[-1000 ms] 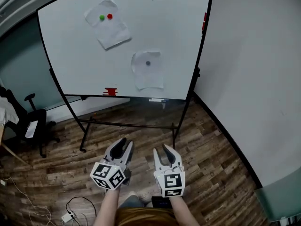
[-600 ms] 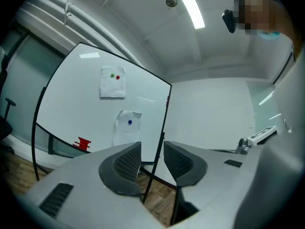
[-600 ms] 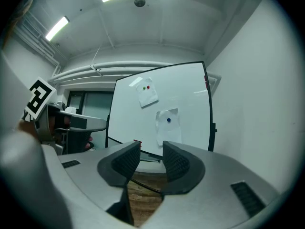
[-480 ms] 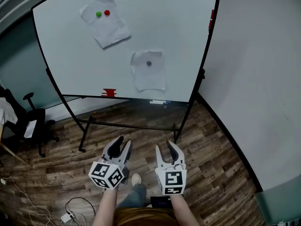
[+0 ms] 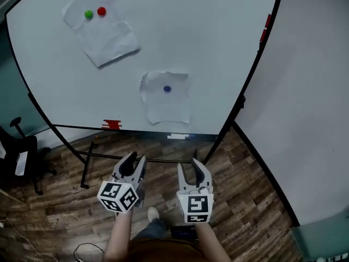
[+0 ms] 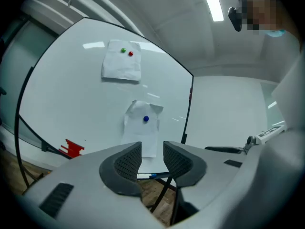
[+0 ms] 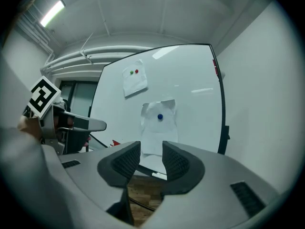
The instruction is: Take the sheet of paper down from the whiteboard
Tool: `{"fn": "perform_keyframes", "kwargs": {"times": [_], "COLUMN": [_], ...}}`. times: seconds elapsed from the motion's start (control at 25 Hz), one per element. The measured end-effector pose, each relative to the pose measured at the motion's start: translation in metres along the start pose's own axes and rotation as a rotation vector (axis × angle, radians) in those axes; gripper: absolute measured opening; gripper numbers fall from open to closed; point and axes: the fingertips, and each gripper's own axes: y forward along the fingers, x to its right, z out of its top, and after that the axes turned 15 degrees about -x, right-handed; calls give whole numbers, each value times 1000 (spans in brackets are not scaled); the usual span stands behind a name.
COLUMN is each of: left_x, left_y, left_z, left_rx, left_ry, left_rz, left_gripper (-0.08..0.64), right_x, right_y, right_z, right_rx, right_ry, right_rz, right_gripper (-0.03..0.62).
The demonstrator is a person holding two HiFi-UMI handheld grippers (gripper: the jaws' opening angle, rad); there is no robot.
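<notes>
Right gripper (image 5: 190,166), just opened, faces sheet (image 5: 168,105), well apart.

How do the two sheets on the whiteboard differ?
The upper sheet is pinned by a green magnet and a red magnet; the lower sheet by one blue magnet. The upper sheet hangs tilted, high left; the lower sheet nearly straight, lower down. Both are white, creased paper.

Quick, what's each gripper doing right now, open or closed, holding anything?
Left gripper: open, nothing between its jaws, which have just been opening.
Right gripper: open, nothing between its jaws, which have just been opening.
</notes>
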Motion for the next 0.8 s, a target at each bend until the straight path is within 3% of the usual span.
{"fn": "perform_keyframes", "kwargs": {"times": [0.4,0.8], "left_x": [-99,-122], "left_y": [112,153], "left_z": [71,82], "left_rx": [-7,-3], "left_ry": [7,-26], "left_rz": [-43,-99], "left_gripper": [149,138], "right_x": [29,32], "right_y": [149,192], "right_z": [68,97], "right_rx": [26,50], "right_ry": [-20,-65], "right_rz": [-75,-123], "right_gripper": [149,152]}}
